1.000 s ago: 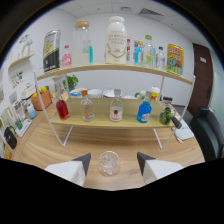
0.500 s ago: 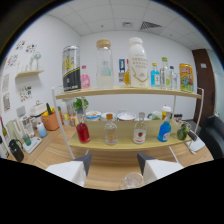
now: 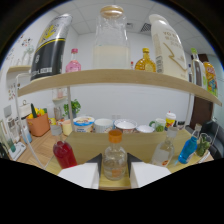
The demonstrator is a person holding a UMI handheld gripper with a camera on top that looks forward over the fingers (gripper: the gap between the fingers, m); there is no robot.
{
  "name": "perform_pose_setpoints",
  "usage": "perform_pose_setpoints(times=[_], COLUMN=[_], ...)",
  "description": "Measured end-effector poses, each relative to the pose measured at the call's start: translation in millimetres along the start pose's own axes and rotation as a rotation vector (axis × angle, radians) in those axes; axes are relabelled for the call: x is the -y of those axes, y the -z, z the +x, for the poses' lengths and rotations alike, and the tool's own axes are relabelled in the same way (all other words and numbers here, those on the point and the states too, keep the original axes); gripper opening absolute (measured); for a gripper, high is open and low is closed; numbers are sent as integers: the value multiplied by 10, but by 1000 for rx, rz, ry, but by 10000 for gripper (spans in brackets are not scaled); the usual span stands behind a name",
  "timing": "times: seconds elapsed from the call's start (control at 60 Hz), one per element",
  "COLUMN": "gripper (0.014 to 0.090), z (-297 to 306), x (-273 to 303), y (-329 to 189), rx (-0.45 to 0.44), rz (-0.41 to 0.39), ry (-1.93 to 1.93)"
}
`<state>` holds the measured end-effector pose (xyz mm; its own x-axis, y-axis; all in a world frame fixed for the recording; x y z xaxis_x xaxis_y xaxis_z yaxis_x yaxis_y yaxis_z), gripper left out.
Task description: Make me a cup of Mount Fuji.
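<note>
At the bottom centre of the frame, the gripper point(image 3: 114, 174) is seen with its two white fingers point(image 3: 80, 176) spread apart, and a small clear bottle with an orange cap point(image 3: 114, 159) stands between them on the lower shelf point(image 3: 135, 142); whether the fingers touch it cannot be told. Compared with half a second ago, the shelving is seen from much closer, and the glass that sat between the fingers then is gone from view. To the left of the fingers a red bottle point(image 3: 64, 153) is seen, to the right a clear bottle point(image 3: 164, 151) and a blue bottle point(image 3: 189, 148). On the upper shelf point(image 3: 110, 77), a large clear jar of pale liquid point(image 3: 111, 42) is flanked by a dark can point(image 3: 50, 47) and a white bottle point(image 3: 168, 47).
</note>
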<state>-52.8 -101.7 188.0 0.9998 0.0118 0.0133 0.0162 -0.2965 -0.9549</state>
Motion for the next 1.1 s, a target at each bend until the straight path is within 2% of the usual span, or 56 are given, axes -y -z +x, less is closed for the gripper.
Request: perform_pose_setpoints(times=[0.033, 0.333, 0.567, 0.883, 1.1], gripper=[372, 353, 353, 351, 353], z=[18, 18, -112, -182, -198], x=[2, 31, 38, -906, -1045], y=[-28, 79, 530, 837, 818], rx=[-12, -23, -6, -1, 101], rz=[-2, 7, 41, -81, -113], ry=[3, 3, -6, -205, -637])
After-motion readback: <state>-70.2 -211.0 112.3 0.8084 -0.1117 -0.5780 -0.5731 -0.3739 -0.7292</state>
